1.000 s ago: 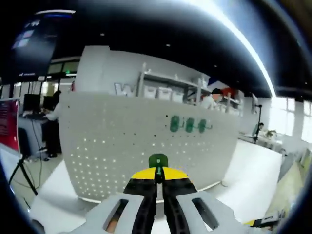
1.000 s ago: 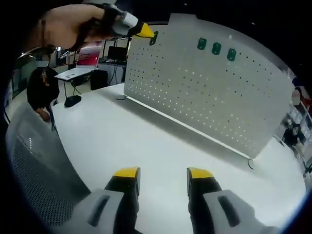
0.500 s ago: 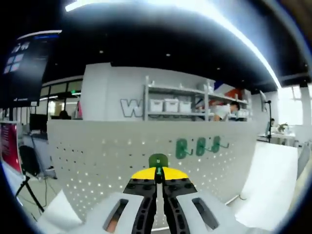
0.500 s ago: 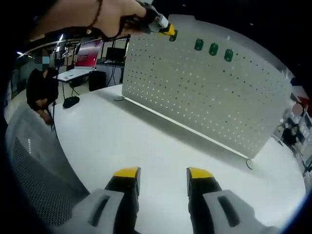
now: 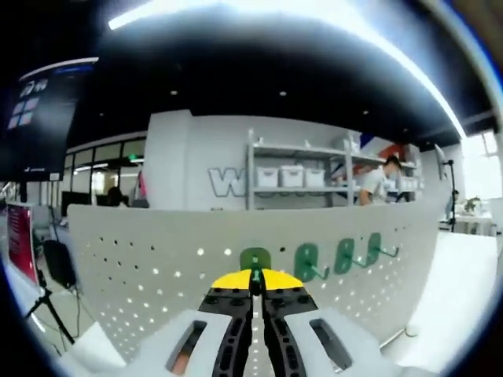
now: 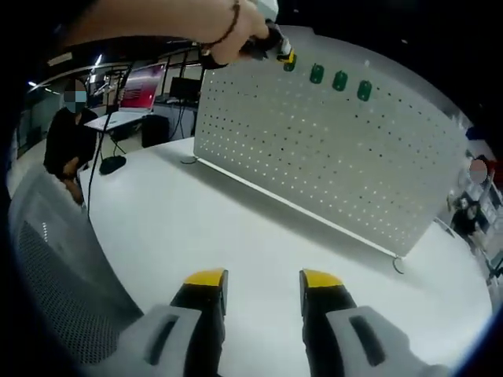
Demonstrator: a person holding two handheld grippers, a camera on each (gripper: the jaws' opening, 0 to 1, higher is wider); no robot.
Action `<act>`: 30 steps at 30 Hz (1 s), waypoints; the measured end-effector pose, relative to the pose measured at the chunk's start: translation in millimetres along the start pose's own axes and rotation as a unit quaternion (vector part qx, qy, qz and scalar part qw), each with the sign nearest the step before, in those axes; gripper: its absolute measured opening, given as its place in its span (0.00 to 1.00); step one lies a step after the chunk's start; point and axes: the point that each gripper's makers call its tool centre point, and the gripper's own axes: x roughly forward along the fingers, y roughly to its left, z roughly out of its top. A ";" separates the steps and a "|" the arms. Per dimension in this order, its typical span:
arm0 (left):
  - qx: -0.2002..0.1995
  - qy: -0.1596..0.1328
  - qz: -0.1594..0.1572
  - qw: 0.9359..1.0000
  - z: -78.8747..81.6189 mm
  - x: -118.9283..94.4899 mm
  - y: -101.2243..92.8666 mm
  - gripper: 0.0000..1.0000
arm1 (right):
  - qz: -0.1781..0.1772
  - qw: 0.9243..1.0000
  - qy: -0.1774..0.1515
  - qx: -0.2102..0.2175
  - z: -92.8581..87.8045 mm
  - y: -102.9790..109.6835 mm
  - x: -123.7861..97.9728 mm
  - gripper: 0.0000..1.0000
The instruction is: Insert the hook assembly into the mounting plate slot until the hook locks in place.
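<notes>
A white perforated mounting plate (image 6: 346, 165) stands upright on the white table (image 6: 236, 251). Three green hooks (image 6: 339, 81) hang in a row near its top edge, also seen as green hooks (image 5: 343, 256) in the left gripper view. My left gripper (image 5: 254, 276) is shut on a fourth green hook (image 5: 255, 259), held close to the plate (image 5: 149, 275) just left of that row. In the right gripper view that left gripper (image 6: 284, 56) and a hand reach the plate's top with the green hook (image 6: 290, 64). My right gripper (image 6: 262, 280) hovers open over the table with nothing between its fingers.
A grey mesh chair back (image 6: 55, 275) is at the lower left. A person (image 6: 67, 145) sits by a desk with a red screen (image 6: 143, 86). Shelves with white bins (image 5: 291, 174) and another person (image 5: 389, 181) stand behind the plate.
My left gripper has carried the green hook rightward along the plate's top, closing up to the three hung hooks. The right gripper has stayed open in place.
</notes>
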 end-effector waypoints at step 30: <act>-0.010 0.035 -0.010 0.999 -8.0 13.2 0.8 0.03 | -0.028 0.999 -0.012 -0.016 5.1 -10.2 -4.1 0.39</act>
